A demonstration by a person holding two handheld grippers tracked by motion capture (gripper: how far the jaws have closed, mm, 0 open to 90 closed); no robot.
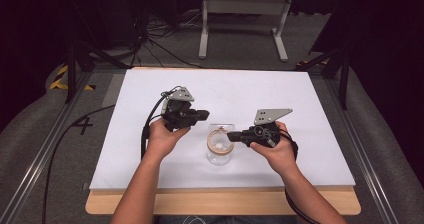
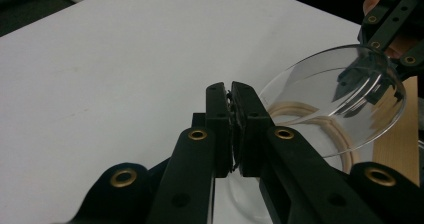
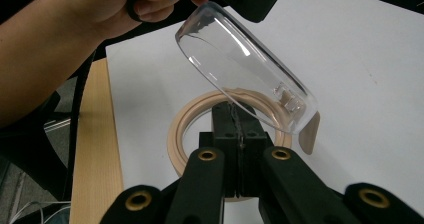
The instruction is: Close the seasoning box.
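The right gripper [image 3: 236,134] hides the near part of the beige ring [image 3: 186,129]; whether it grips the ring is unclear

A clear, round, shallow plastic dish [image 3: 245,69] is tilted steeply on edge above a beige wooden ring [image 3: 190,129], which lies flat on the white counter [image 1: 250,94] near the middle of its front edge.

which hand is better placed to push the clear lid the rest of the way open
Left. The left gripper looks closed on the raised edge of the tilted clear lid, so it can likely swing it. The right gripper sits low, jaws shut over the tan rim, seemingly steadying the jar.
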